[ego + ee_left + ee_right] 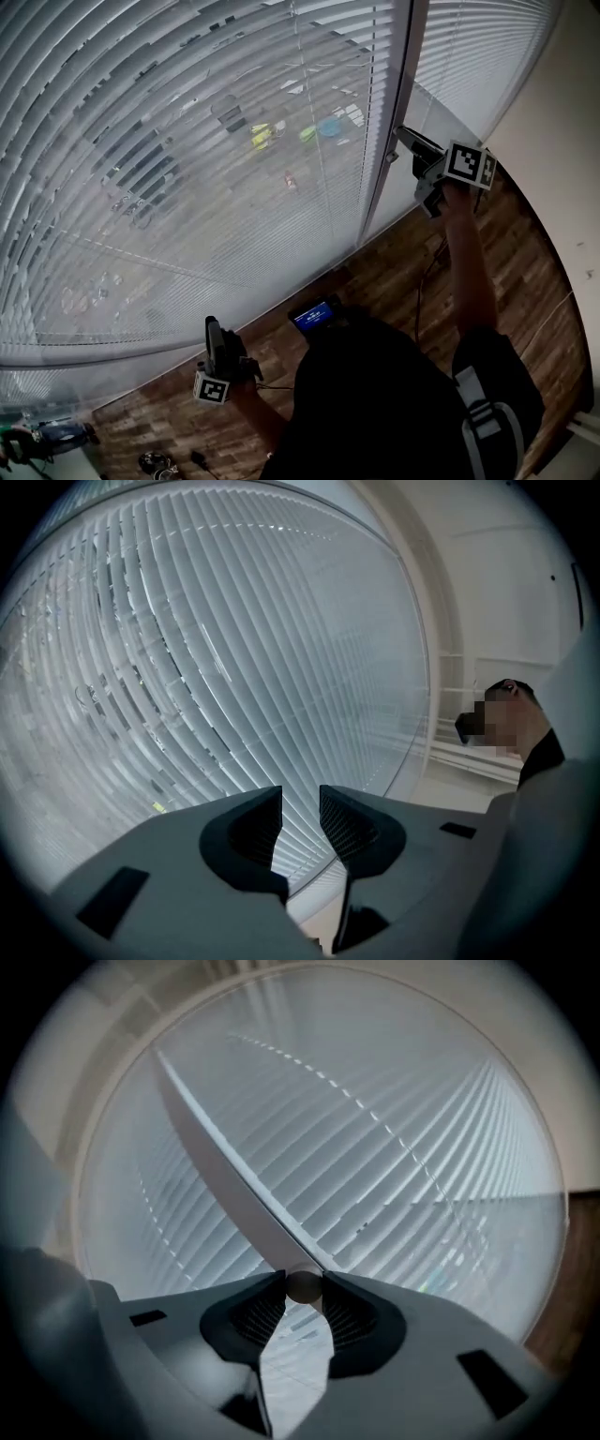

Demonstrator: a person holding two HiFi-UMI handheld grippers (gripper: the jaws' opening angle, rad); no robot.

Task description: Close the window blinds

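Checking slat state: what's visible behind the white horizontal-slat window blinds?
Through gaps in the white horizontal-slat window blinds: an outdoor scene below, a small yellow shape, a small blue shape, dark patches. The slats cover the rest; nothing is identifiable.

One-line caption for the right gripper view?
Right gripper clamps the rounded end of a slim white tilt wand before white slatted window blinds.

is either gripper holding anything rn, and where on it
The right gripper grips the blind wand by its rounded tip; the left gripper holds nothing.

Right gripper [405, 139] raised at blinds [187, 169] edge; left gripper [213, 328] low, apart.
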